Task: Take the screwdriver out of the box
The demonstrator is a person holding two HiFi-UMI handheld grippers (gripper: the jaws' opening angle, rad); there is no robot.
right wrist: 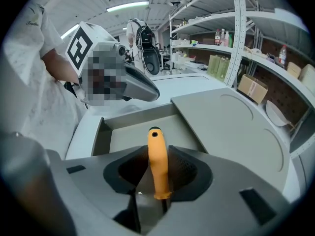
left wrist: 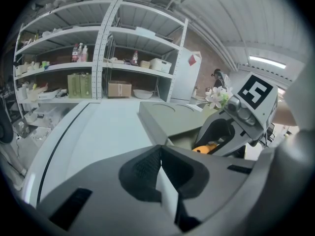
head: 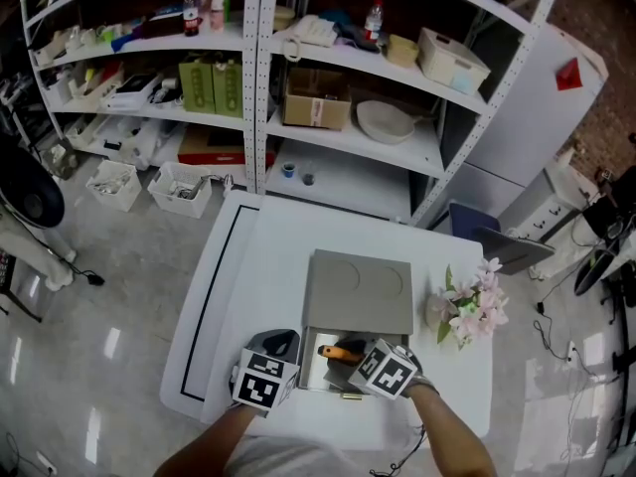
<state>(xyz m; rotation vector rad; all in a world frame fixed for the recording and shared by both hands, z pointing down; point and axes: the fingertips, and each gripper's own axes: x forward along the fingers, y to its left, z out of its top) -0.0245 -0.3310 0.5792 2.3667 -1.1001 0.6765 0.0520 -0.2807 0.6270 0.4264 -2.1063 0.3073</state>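
A grey box (head: 358, 291) lies on the white table (head: 268, 256), its lid slid back and the near end uncovered. An orange-handled screwdriver (head: 341, 350) lies in that uncovered end. My right gripper (head: 350, 358) reaches down into it, and in the right gripper view the handle (right wrist: 157, 156) stands between the jaws with both pads against it. My left gripper (head: 282, 343) rests just off the box's near left corner. In the left gripper view its pads (left wrist: 147, 168) meet with only a thin pale strip between them.
A pink flower bunch (head: 467, 311) stands right of the box. A small brass piece (head: 351, 397) lies on the table by its near edge. A black line (head: 204, 306) runs along the table's left side. Metal shelves (head: 298, 68) with boxes fill the back.
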